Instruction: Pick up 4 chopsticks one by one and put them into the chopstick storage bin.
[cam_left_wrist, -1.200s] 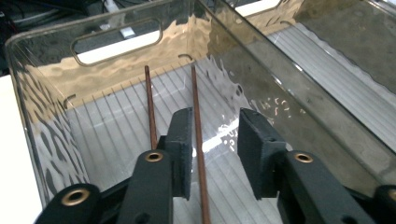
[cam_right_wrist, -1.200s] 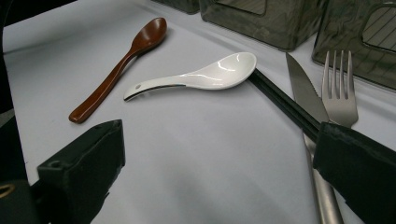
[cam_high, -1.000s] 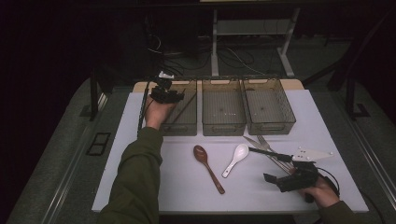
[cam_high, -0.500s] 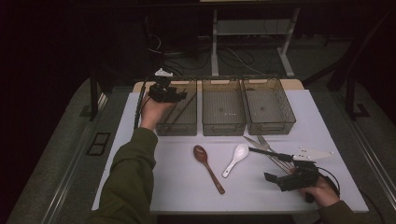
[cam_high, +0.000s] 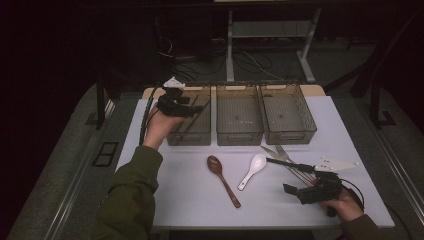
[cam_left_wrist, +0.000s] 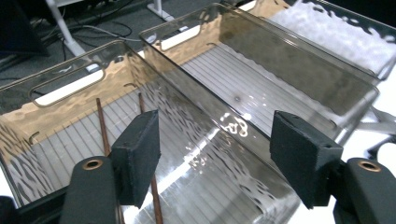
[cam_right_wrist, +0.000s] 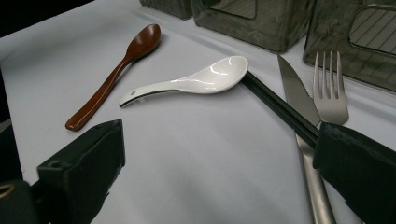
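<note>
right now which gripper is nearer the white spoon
Right. The right gripper sits on the table just right of the white spoon, jaws open. The left gripper hangs over the left bin at the far side, its jaws having just opened, nothing between them.

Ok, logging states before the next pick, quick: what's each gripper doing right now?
Left gripper: jaws open, just been opening, nothing between them, above the left bin holding chopsticks.
Right gripper: jaws open, empty, near the cutlery.

left gripper (cam_high: 176, 104) raised at arm's reach, jaws just opening, empty; right gripper (cam_high: 312, 191) low, jaws apart.
</note>
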